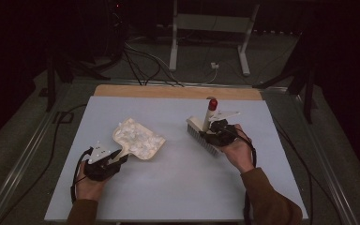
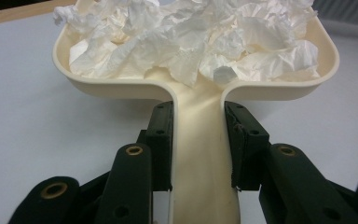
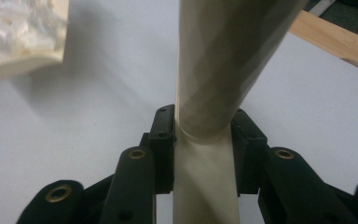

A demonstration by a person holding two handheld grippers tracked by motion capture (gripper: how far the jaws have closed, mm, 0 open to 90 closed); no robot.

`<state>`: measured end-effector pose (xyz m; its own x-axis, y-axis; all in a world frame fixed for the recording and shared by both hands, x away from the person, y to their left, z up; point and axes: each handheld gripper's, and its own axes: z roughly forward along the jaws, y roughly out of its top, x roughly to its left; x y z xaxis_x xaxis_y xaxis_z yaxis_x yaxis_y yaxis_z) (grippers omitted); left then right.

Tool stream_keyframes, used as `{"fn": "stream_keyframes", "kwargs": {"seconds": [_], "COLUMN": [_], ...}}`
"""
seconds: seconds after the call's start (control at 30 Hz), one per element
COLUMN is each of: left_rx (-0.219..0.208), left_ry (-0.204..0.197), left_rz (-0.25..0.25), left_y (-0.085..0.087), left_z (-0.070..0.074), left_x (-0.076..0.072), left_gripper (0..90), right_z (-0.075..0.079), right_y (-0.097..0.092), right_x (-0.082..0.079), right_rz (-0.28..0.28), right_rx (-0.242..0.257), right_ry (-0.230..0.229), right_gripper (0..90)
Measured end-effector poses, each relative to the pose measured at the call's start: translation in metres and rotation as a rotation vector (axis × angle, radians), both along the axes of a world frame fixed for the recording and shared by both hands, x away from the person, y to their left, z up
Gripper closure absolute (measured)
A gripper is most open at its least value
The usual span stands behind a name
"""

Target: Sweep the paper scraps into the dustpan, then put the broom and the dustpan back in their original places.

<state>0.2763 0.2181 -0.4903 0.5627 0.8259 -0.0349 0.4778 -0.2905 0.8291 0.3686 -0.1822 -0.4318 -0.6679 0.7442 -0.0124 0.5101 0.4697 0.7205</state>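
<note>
My left claw [image 2: 198, 140] is clenched on the handle of a cream dustpan [image 1: 138, 139], keeping the pan flat on the pale counter [image 1: 178, 187] with its mouth toward the middle, apparently so the load of crumpled white paper [image 2: 191, 42] stays inside. The black jaws press the handle from both sides just below where it widens into the pan.

My right claw [image 3: 203, 140] grips the cream handle of a brush [image 1: 205, 126], jaws closed tight around the shaft. The brush stands tilted, red tip up and bristle head [image 1: 200, 136] low on the counter, well apart from the dustpan to its right. I judge it is held this way to sweep toward the pan. No loose paper shows on the counter between the two, so I judge the sweeping largely done.
</note>
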Motion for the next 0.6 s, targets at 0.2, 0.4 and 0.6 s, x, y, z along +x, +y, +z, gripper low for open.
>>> {"fn": "stream_keyframes", "kwargs": {"seconds": [0.2,0.4,0.6], "left_rx": [0.006,-0.001,-0.003], "left_ry": [-0.010,-0.031,-0.041], "left_rz": [0.052,0.117,0.172], "left_y": [0.001,0.001,0.002], "left_z": [0.001,0.003,0.003], "left_x": [-0.001,-0.002,-0.003], "left_gripper": [66.8,66.8,66.7], "right_z": [-0.001,0.000,0.002], "right_y": [-0.012,-0.024,-0.038], "right_x": [0.000,-0.002,-0.005], "right_rz": [0.021,0.042,0.101], "right_rx": [0.000,-0.008,-0.023], "right_ry": [0.005,-0.001,-0.005], "right_gripper": [67.3,67.3,67.3]}}
